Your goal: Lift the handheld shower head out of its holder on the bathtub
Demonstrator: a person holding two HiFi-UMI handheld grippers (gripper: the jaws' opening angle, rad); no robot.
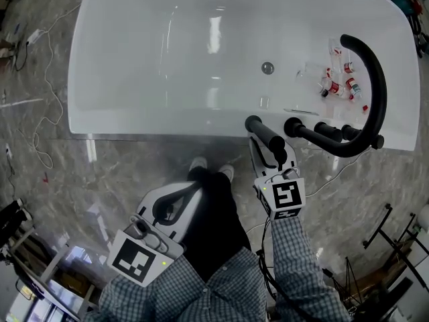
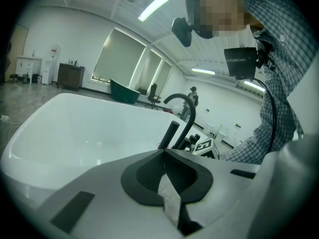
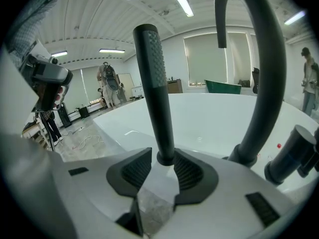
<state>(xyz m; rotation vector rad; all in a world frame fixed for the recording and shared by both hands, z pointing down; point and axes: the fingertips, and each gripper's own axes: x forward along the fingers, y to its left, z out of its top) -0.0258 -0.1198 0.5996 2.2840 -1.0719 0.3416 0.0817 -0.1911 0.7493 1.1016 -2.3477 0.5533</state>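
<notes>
Two grippers are out, though only one has work to do. On the left, the left gripper [image 1: 190,189] hangs low by the person's legs, short of the bathtub [image 1: 167,131], its jaws closed tip to tip on nothing. It seems best left there, out of the way.

Further right, the handheld shower head [image 1: 265,134], a slim black wand, stands in its holder [image 3: 166,158] on the near rim of the tub. The right gripper [image 1: 273,154] has its jaws spread to either side of the wand's foot, just above the holder. One pad is close against it, and the other shows a gap, so nothing is gripped.

I'd center the wand between the pads first, then close squarely and firmly, since that smooth rod looks slippery. The pull should follow the wand's own lean, not go sideways. Just beside it on the right sit the tap knobs [image 1: 295,127] and the tall curved spout [image 1: 375,79], so the lift should stay clear of both.
</notes>
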